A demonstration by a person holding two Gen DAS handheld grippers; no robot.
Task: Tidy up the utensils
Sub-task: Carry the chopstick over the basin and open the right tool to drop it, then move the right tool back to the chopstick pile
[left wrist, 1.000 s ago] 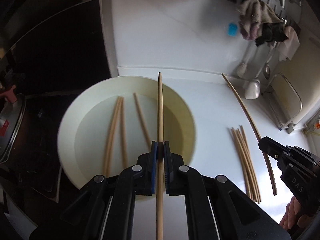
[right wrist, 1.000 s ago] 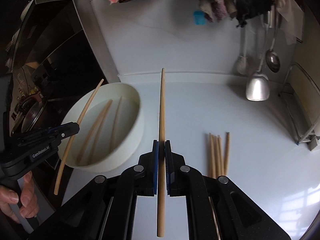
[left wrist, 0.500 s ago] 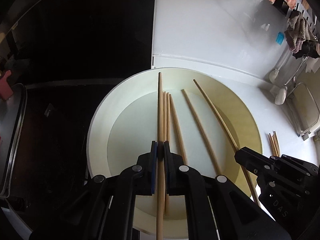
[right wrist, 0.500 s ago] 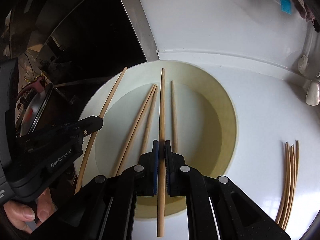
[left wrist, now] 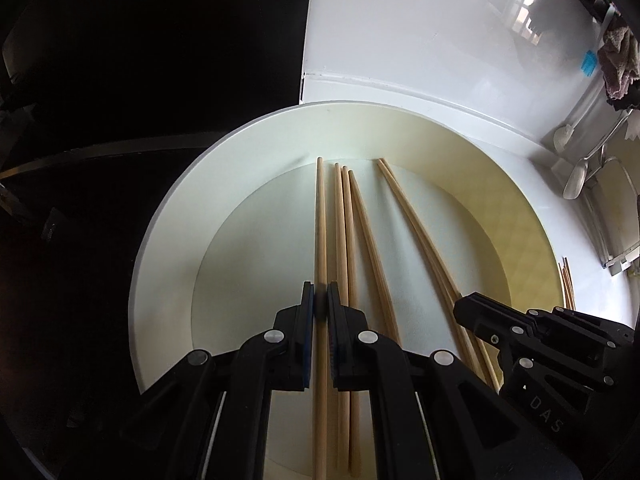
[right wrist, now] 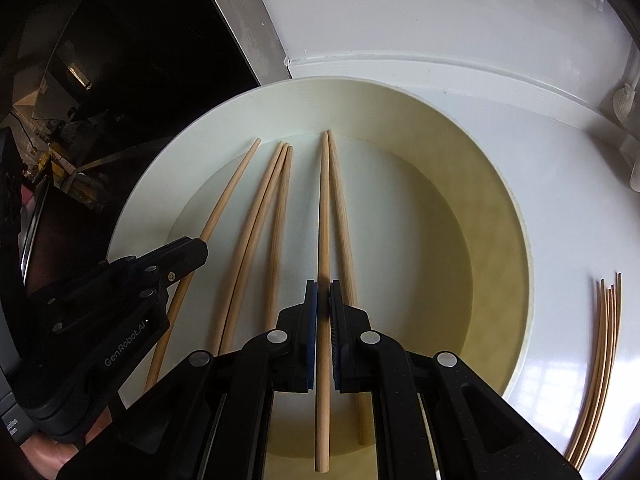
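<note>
Left tongs (left wrist: pixel 320 300) clamped tight on one chopstick (left wrist: pixel 321 220), centre of frame, its far tip at the back of the bowl floor. Right tongs (right wrist: pixel 323 294) likewise shut on a second chopstick (right wrist: pixel 324 208), over the same cream bowl (right wrist: pixel 492 184). Loose chopsticks (left wrist: pixel 352 240) lay lengthwise in the bowl between and beside the two held ones. Bowl sat on my white bench (right wrist: pixel 560 168). At the right edge of the right view, a bundle of chopsticks (right wrist: pixel 600 360) lay on the bench outside the bowl.
</note>
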